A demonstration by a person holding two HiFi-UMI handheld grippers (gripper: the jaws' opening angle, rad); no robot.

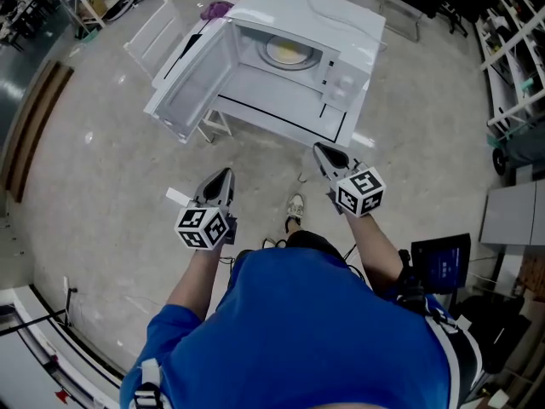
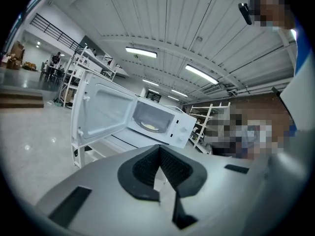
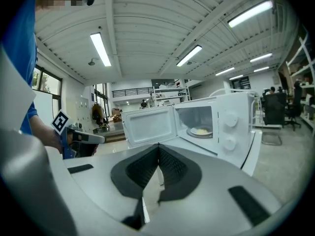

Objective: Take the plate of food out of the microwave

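Note:
A white microwave (image 1: 341,37) stands on a white table (image 1: 281,118) ahead of me, its door (image 1: 192,88) swung wide to the left. Inside, on the turntable, lies a plate of yellowish food (image 1: 288,53), also seen as the plate (image 2: 150,127) in the left gripper view and the plate (image 3: 201,131) in the right gripper view. My left gripper (image 1: 226,175) and right gripper (image 1: 321,150) hover short of the table, both pointing toward the microwave. Each is shut with nothing between its jaws; the left gripper (image 2: 159,149) and right gripper (image 3: 158,147) show closed tips.
A white chair (image 1: 157,32) stands left of the open door, with a purple object (image 1: 217,8) behind it. Metal shelving (image 1: 511,49) lines the right side. A dark monitor (image 1: 443,262) sits near my right elbow. The floor is polished concrete.

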